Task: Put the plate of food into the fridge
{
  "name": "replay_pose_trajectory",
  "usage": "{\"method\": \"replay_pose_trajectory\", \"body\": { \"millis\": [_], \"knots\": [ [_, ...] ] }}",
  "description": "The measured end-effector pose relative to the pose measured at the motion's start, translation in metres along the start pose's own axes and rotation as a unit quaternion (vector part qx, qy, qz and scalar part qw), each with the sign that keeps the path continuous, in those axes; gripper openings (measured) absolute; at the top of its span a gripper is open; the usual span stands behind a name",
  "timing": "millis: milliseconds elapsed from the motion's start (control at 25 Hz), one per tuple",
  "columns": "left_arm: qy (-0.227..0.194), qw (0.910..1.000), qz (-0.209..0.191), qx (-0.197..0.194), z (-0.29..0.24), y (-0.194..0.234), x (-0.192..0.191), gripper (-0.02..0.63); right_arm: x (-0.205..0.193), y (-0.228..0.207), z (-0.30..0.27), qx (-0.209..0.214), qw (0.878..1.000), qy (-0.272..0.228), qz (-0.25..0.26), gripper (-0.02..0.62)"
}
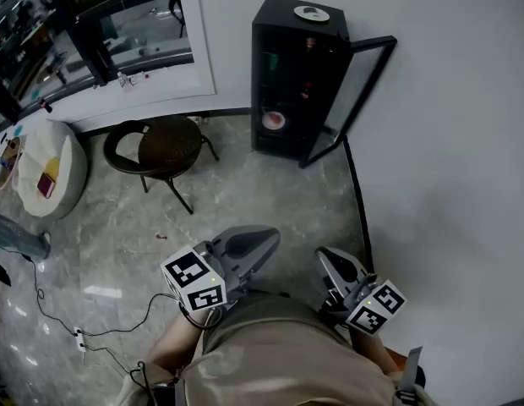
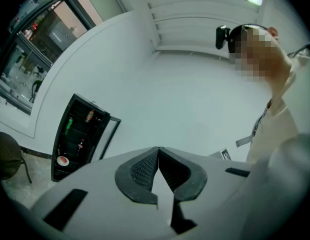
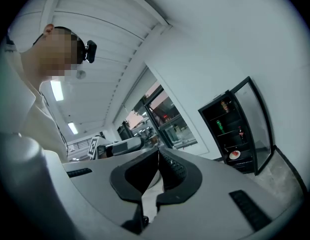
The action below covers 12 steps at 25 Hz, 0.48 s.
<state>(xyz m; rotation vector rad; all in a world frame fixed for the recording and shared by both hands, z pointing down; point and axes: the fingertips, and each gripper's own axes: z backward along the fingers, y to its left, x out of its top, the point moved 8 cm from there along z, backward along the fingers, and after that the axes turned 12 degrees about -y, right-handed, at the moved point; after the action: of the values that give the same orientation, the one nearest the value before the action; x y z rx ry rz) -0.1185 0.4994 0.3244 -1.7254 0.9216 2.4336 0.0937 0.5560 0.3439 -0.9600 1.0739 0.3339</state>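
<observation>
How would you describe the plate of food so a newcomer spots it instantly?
Against the white wall stands a black fridge, its glass door open. On a low shelf inside sits the plate: round, white, topped with red food, unlike the upright drinks shelved above.

The grey marbled floor (image 1: 270, 205) carries a black fridge (image 1: 287, 66) against the wall, a round dark chair (image 1: 161, 146), a white cushion (image 1: 55, 172) and a power strip (image 1: 79, 337) with black cables. A plate of food (image 1: 273, 120) sits on a low fridge shelf (image 1: 289, 128).
</observation>
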Motion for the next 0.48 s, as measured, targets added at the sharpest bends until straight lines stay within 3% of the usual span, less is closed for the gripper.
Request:
{"method": "replay_pose_trajectory", "body": {
  "millis": [480],
  "knots": [
    [-0.016, 0.9994, -0.027, 0.017, 0.035, 0.052, 0.038, 0.011, -0.021, 0.016, -0.082, 0.033, 0.997, 0.067, 0.021, 0.021]
  ]
}}
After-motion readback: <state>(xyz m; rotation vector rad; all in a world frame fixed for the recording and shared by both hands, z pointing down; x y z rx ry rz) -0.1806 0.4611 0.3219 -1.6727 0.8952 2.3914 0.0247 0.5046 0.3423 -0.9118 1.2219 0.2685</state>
